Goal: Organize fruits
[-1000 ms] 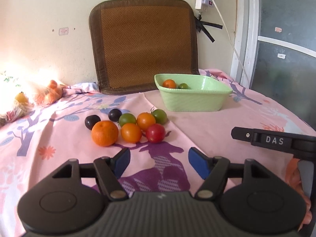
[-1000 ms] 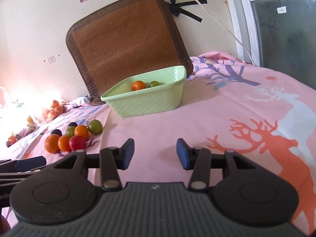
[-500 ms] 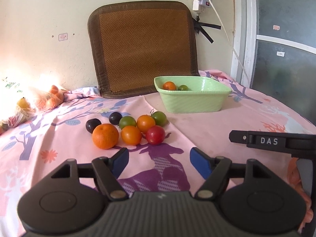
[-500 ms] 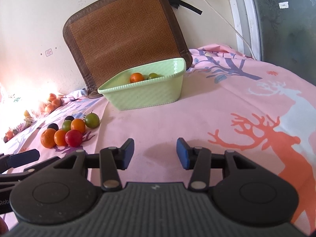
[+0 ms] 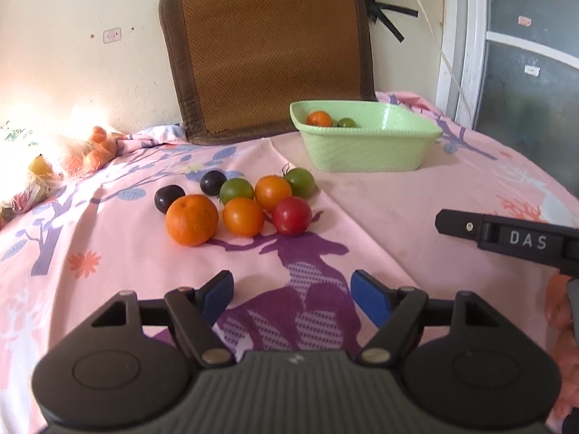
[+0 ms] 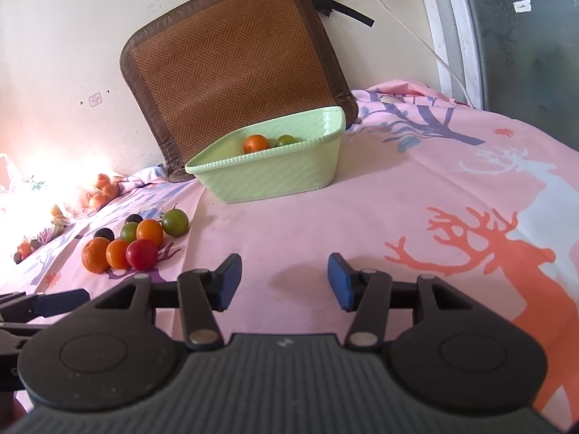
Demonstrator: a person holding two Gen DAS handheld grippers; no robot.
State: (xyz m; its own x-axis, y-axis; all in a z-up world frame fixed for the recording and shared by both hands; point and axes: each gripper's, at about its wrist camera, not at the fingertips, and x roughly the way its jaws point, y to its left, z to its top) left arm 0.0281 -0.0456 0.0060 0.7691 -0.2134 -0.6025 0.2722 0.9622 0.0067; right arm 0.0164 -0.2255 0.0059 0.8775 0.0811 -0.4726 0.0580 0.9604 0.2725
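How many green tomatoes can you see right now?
3: two in the cluster on the cloth, one behind the orange fruits, one at its far right; one in the green basin. Others may be hidden.

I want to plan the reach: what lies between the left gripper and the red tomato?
Nothing but cloth: in the left wrist view, only the printed pink sheet lies between the open left gripper and the red tomato.

Black ribbed claw (image 5: 291, 294) bodies – blue pads (image 5: 369, 298), silver screws, white "DAS" lettering.

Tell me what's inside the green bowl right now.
Inside the green bowl sit an orange fruit and a small green fruit. The near wall hides the bowl's floor, so anything lower cannot be seen.
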